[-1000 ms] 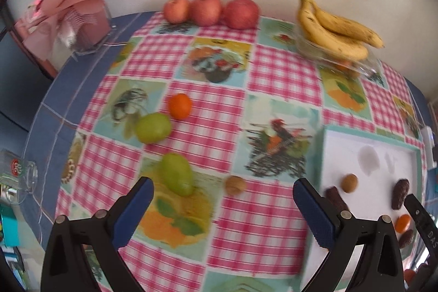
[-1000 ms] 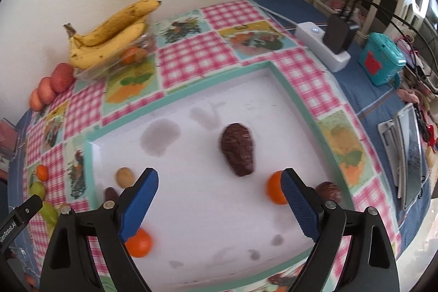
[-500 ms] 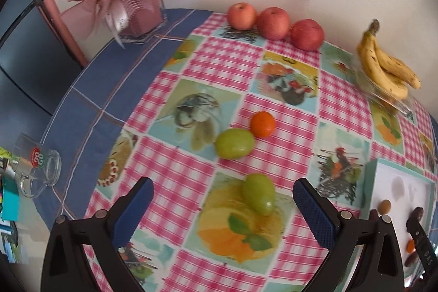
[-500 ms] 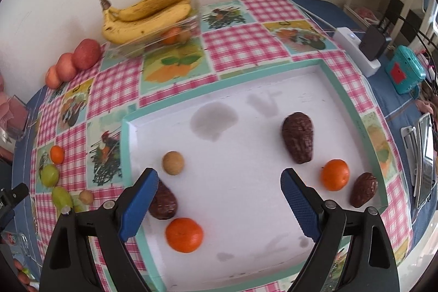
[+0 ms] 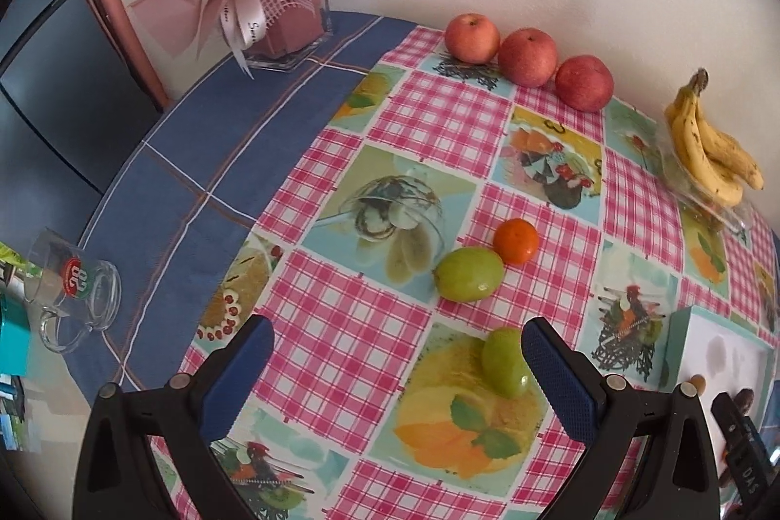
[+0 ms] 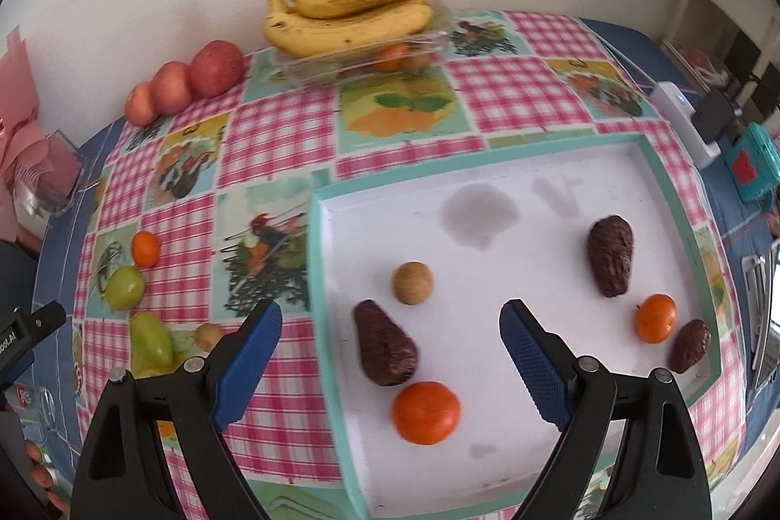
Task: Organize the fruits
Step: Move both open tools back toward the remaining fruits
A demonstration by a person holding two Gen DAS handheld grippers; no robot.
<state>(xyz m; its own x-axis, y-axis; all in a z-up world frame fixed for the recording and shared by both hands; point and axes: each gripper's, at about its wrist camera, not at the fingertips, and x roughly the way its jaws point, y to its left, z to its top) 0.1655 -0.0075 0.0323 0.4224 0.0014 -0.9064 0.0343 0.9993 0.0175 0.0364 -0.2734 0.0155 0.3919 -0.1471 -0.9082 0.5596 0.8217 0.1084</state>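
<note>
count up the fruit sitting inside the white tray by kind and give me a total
Inside the white tray:
Dark brown avocados: 3
Oranges: 2
Small round tan fruit: 1
Total: 6

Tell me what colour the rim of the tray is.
The tray has a teal rim around a white floor, clearest in the right wrist view.

We are looking down past the right gripper [image 6: 390, 354], its blue fingers [image 6: 248, 354] spread wide and holding nothing, over a white tray [image 6: 653, 164] lying on the checked tabletop [image 6: 273, 140]. Two oranges [image 6: 425, 412], three dark avocados [image 6: 609, 254] and a small brown fruit [image 6: 412, 282] are sitting apart inside it. Bananas [image 6: 348, 15] are resting behind.
</note>
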